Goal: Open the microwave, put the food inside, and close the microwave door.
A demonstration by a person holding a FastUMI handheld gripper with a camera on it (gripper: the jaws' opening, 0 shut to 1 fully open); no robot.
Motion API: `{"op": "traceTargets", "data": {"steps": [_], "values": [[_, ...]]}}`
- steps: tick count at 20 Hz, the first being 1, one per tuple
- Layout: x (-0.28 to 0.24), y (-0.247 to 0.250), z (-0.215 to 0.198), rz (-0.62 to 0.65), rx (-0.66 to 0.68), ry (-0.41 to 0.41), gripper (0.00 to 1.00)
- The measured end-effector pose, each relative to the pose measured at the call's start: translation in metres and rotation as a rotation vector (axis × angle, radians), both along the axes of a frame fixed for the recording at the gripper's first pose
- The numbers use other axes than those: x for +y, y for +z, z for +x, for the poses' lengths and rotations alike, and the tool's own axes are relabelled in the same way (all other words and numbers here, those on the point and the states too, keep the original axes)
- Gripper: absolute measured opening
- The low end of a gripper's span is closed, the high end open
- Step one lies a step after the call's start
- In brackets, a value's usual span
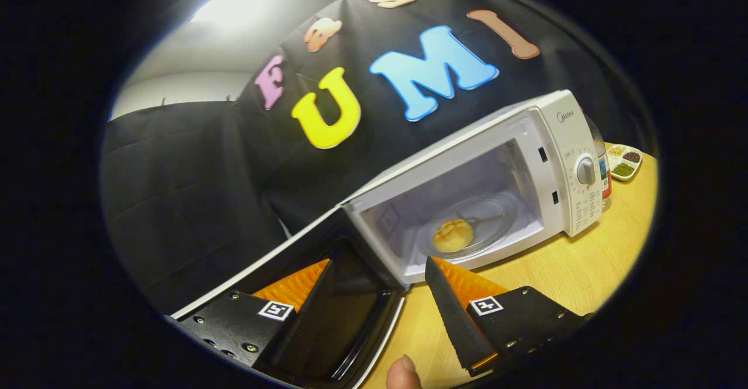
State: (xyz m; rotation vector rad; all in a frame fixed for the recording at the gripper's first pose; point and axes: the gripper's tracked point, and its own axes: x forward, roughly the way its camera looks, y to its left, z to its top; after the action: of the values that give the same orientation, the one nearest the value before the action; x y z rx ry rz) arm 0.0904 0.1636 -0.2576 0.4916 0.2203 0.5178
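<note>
One golden round bun [452,235] sits on the white microwave's [561,161] glass plate; the tool [377,272], released and empty, flanks the dark-glass door [327,319], likely to swing it closed.

Black cloth wall [193,190] hangs beyond the tongs [377,272]; a pale wooden bench [584,272] lies beneath them, bright ceiling light [245,3] overhead.

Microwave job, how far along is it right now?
Done: the microwave is open and the bread bun sits on its glass turntable. In hand: the claw is open and holds nothing, in front of the cavity, with the open door showing between its fingers. Left: swing the door shut.
</note>
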Motion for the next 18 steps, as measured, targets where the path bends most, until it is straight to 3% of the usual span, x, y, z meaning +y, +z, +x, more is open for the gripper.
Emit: {"op": "traceTargets", "data": {"steps": [5,9,13,15,18], "values": [[0.036,0.050,-0.123,-0.062,-0.194,0.225,0.94],[0.074,0.065,-0.185,-0.155,-0.359,0.330,0.94],[0.124,0.043,-0.212,-0.247,-0.412,0.413,0.94],[0.149,0.030,-0.219,-0.233,-0.413,0.452,0.94],[0.170,0.008,-0.211,-0.262,-0.392,0.438,0.93]]}}
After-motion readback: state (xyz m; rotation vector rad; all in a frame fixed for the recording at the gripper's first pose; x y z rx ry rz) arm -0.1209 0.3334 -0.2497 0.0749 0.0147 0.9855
